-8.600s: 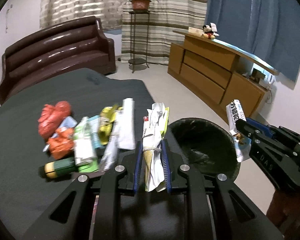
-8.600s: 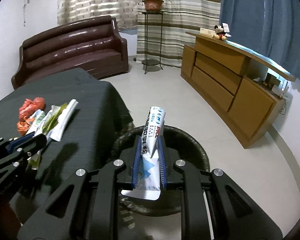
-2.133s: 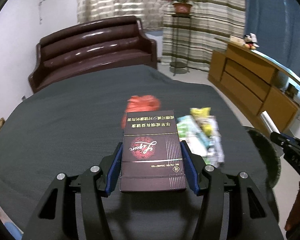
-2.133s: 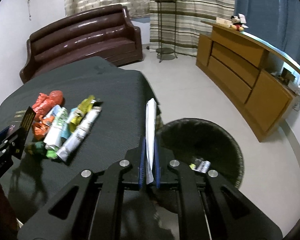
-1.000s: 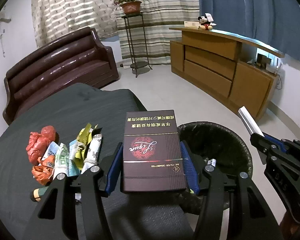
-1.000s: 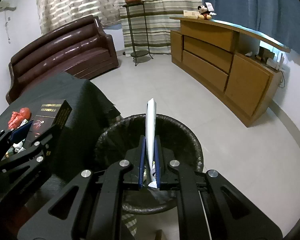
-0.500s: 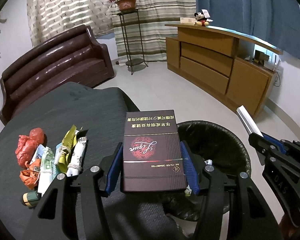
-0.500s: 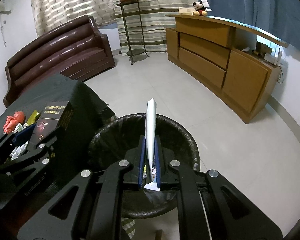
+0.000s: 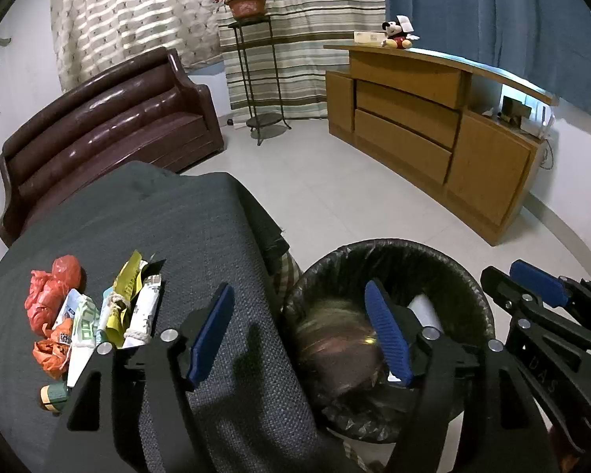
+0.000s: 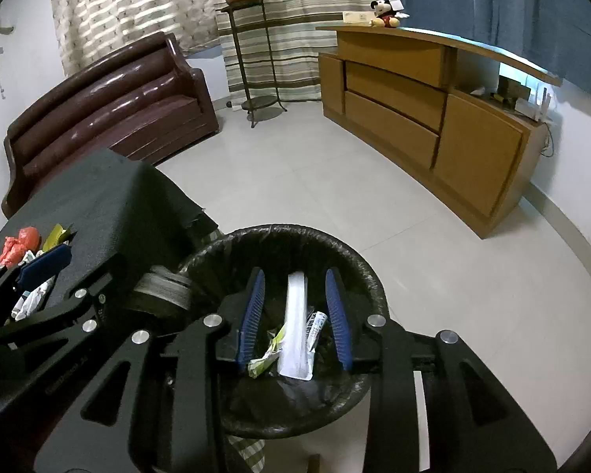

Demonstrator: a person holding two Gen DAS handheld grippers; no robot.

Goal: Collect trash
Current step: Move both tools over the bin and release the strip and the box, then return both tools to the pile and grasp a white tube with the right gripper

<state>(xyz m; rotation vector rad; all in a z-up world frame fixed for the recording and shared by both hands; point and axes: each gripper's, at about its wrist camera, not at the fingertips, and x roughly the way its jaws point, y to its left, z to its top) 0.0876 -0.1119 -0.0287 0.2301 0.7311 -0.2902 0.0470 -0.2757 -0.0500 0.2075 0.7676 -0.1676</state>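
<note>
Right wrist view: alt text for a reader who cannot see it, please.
The right gripper is opening over a black-lined trash bin, a white wrapper loose between its blue pads. At left, the left gripper and more trash on a dark table.

Both fisheye views are pretty evenly lit, soft indoor light, nothing blown out. Heavy barrel distortion w/ black vignette in the corners, walls and floor bend hard at the edges. Glossy highlights on the brown sofa [image 9: 110, 126]. Soft shadows under the left claw [image 9: 299, 339] on the counter [image 9: 201, 228]. Brownish motion-blurred smear in the bin [image 9: 476, 299], left view; everything else is sharp. Bin interior is dim.
</note>
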